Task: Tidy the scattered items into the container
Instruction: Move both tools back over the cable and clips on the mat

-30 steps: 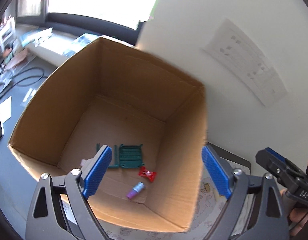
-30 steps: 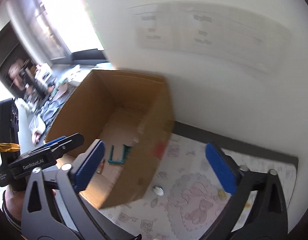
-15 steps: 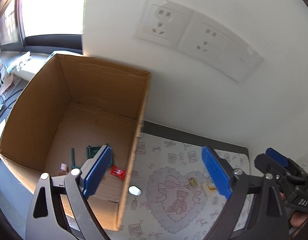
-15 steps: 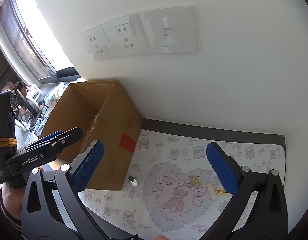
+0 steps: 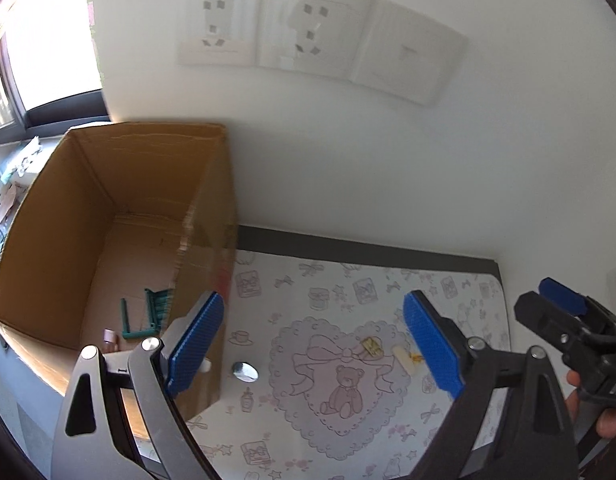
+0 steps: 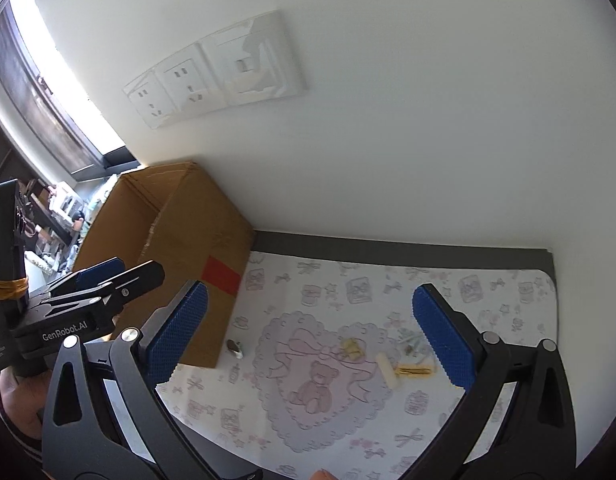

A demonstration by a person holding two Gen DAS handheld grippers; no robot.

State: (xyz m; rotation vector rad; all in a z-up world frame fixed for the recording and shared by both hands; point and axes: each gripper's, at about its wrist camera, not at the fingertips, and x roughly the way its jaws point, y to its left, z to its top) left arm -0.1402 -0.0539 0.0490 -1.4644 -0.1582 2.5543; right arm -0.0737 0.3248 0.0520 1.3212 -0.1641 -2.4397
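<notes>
An open cardboard box (image 5: 60,216) (image 6: 196,236) stands at the left of a patterned mat (image 5: 348,420) (image 6: 340,420) against the wall. Inside it lie a green comb-like piece (image 5: 158,310) and a small pink item (image 5: 109,336). On the mat lie a small silver item (image 5: 245,372) (image 6: 235,348), a yellow square piece (image 5: 371,347) (image 6: 353,347), a cream stick (image 5: 404,359) (image 6: 386,370) and a gold clip (image 6: 413,370). My left gripper (image 5: 312,344) is open and empty above the mat beside the box. My right gripper (image 6: 312,336) is open and empty above the mat.
A white wall with a row of sockets (image 5: 308,48) (image 6: 212,76) rises behind the mat. A window (image 5: 40,60) and a cluttered desk lie to the left beyond the box. The right gripper's body (image 5: 580,340) shows at the right; the left one's (image 6: 68,312) at the left.
Both grippers have swung right, away from over the box and towards the mat. The box has slid to the left in both views and the mat's items have come into view.
</notes>
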